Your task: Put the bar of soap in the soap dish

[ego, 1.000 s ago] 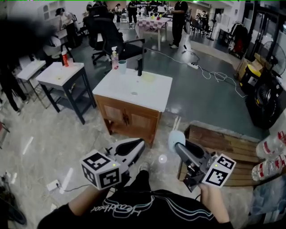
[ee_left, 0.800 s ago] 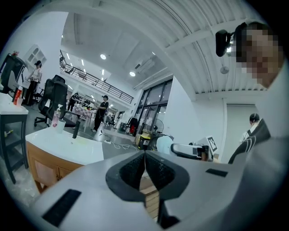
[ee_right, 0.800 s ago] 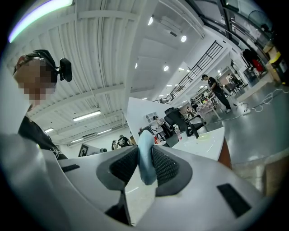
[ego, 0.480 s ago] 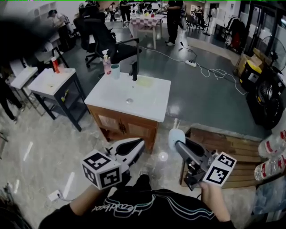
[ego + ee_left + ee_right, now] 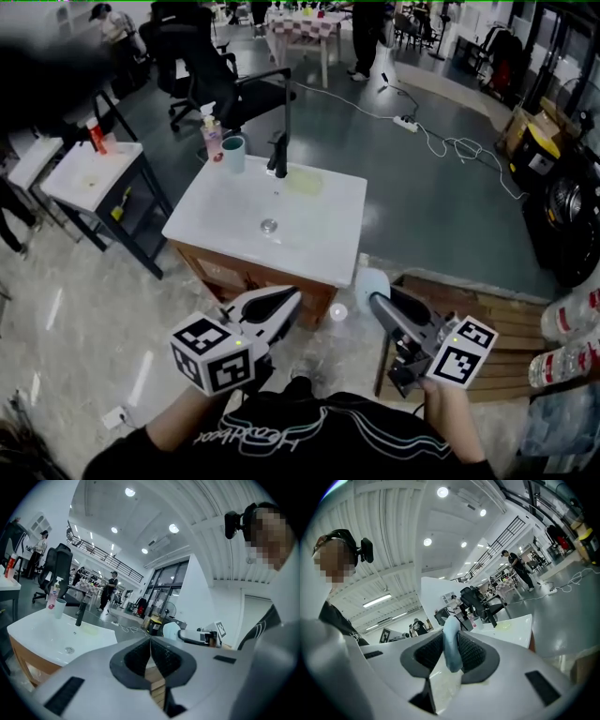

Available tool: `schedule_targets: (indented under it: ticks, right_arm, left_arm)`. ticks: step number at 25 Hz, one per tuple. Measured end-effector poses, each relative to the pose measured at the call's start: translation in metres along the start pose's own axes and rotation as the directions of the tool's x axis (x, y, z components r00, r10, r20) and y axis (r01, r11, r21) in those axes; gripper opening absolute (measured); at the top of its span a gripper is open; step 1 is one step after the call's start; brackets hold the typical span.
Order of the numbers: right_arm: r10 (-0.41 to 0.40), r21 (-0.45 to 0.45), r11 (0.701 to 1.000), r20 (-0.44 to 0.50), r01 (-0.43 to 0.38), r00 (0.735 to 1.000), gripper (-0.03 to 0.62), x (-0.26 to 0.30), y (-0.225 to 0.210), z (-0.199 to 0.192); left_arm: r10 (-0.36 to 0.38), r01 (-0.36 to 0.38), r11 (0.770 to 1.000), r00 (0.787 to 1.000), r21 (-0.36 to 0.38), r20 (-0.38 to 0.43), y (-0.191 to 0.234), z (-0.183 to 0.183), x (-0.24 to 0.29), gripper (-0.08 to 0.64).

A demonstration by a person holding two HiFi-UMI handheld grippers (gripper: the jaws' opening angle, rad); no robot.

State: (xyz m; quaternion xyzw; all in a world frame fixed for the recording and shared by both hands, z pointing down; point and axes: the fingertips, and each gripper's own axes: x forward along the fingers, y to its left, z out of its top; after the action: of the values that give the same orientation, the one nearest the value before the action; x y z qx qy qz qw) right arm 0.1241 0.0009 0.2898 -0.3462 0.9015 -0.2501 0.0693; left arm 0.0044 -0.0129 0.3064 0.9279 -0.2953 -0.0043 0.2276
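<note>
Busy workshop hall, glossy grey-green floor (image 5: 450,206) underfoot, and the action sits low in the head view. The pale blue bar of soap (image 5: 369,284) is up off every surface, clamped in the right gripper (image 5: 375,300). The right gripper view shows it plainly: the bar (image 5: 451,644) stands on its narrow edge, broad faces pressed by the two ribbed pads, long axis running along the jaws, rounded end poking past the tips. That end points ahead at the washstand. The jaws of the right gripper (image 5: 451,641) are closed onto the soap, held apart only by its thickness.

Just beside it, the left gripper (image 5: 286,300) is level alongside, and in its own view the left gripper (image 5: 151,641) has its jaws together with nothing between them.

Out in front comes the white basin top (image 5: 319,244) on its wooden cabinet (image 5: 234,277), near edge close to both sets of tips. At the back of that top lies the pale yellow soap dish (image 5: 305,183), flat and bare, just right of the black tap (image 5: 278,155) and well apart from the soap. Left of the tap stand a pale teal cup (image 5: 233,155) and a pink pump bottle (image 5: 214,136), side by side. Behind them, a black office chair (image 5: 211,75). Off to the right, a slatted wooden platform (image 5: 487,309) lies on the floor.
</note>
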Motion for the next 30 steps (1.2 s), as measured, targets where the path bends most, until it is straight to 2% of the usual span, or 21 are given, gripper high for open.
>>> schedule_targets:
  ticks: [7,16,30]
  right_arm:
    - [-0.013,0.004,1.000,-0.038,0.013,0.999,0.120,0.062,-0.057,0.021]
    - [-0.009,0.032,0.999,-0.072,0.011,0.997,0.120,0.120,-0.114,0.027]
    - [-0.002,0.039,0.999,-0.104,0.007,0.995,0.120,0.167,-0.148,0.029]
  left_arm:
    - [0.009,-0.009,0.999,1.000,-0.031,-0.015,0.069,0.020,0.041,0.023]
    - [0.000,-0.002,1.000,0.999,-0.031,-0.049,0.127,0.030,0.087,0.023]
    - [0.049,-0.052,0.998,0.994,-0.036,-0.094,0.176,0.030,0.103,0.023]
